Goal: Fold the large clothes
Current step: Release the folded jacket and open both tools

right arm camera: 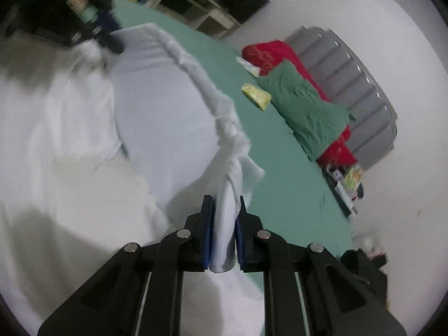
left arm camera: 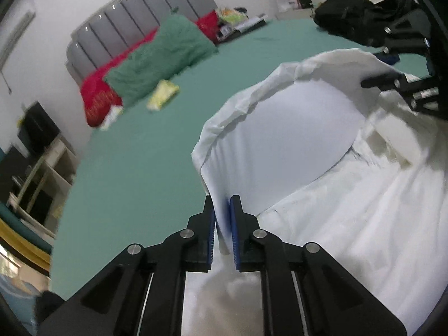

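Both views blurred w/ fisheye bend; gripper bodies cut off at the bottom of each.

Left gripper (left arm camera: 223,221): narrow, blue pads clamped on a thin edge of the white garment (left arm camera: 308,140). Right gripper (right arm camera: 223,218): narrow too, clamped on a thicker bunched fold of the same cloth. In the left view the right gripper shows far ahead-right, partly cut by the frame; in the right view the left one is a dark blur far ahead-left, hard to make out.

Garment: soft, thin, matte white cloth. Lifted edge arcs between the two grippers, rumpled & twisted along the rim; smooth panel hangs below it. Rest lies creased under & beside both grippers on the bed (left arm camera: 134,168), hiding the sheet there.

Bed sheet: flat teal, lots of bare room ahead of the left gripper. Further ahead: crumpled green pillow (left arm camera: 165,56), red pillow (left arm camera: 98,98) behind it, small yellow packet (left arm camera: 162,95), grey padded headboard (left arm camera: 134,16). Black clothes pile (left arm camera: 358,11) far ahead-right. Shelf unit (left arm camera: 47,168) off the bed's left edge, blurred.
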